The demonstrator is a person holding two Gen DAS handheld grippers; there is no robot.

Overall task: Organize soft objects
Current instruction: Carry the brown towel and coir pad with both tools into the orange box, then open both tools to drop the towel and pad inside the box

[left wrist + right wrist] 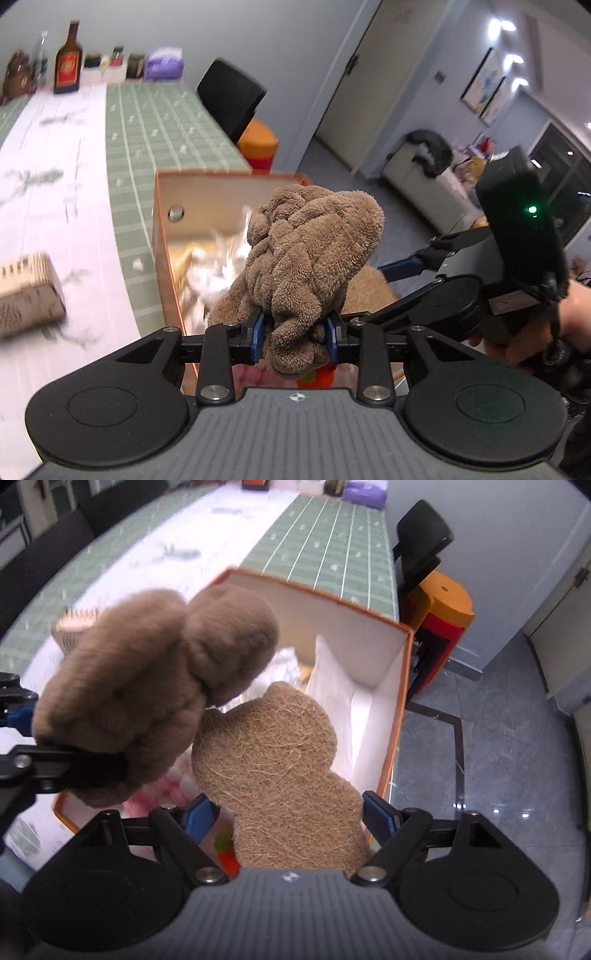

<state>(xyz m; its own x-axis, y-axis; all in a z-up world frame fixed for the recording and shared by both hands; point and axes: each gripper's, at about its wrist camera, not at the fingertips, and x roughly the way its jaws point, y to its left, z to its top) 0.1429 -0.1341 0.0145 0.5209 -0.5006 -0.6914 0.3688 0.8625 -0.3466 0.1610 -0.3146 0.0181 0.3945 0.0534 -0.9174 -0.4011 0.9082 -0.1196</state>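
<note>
You're in a home, living-dining area: long table (155, 122) under a green checked cloth, bottle (68, 59) and jars along its far end, black chair (231, 98), framed pictures (484, 85) on the wall, sofa (424, 181), closed door (373, 74).

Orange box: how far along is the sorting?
Done: the orange box already holds white and pink soft items. In hand: the left gripper clamps a brown terry cloth; the right gripper holds a bear-shaped loofah pad over the box. Left: dropping both in.
</note>
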